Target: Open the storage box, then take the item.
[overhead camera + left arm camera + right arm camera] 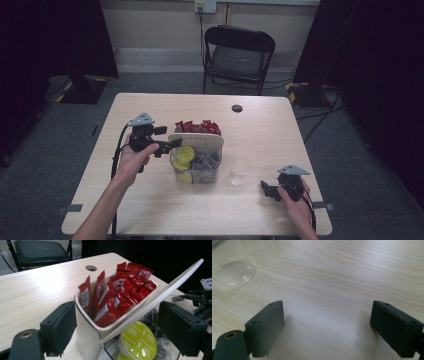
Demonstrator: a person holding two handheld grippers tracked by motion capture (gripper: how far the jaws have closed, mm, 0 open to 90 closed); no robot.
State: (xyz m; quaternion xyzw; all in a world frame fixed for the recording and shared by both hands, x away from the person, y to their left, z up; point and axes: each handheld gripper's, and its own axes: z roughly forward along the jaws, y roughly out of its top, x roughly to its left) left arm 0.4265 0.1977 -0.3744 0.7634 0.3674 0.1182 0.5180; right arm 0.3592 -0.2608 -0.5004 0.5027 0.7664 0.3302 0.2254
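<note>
A caddy (197, 141) stands mid-table, its white back bin (86, 317) packed with red sachets (120, 292). Its clear front part holds yellow-green capsules (138, 340) and dark pods (206, 162). My left gripper (171, 145) is at the caddy's left side. Its jaws are open and stand either side of the caddy's corner (121, 325), gripping nothing. A clear plastic cup (240, 170) stands just right of the caddy. My right gripper (266, 189) is low over bare table near the front right, open and empty (330, 325), with the cup (229, 270) ahead to its left.
The wooden table (270, 135) has a round cable hole (237, 108) at the back. A black folding chair (237, 57) stands behind the table. Dark curtains hang at both sides. The other gripper (203, 297) appears beyond the caddy.
</note>
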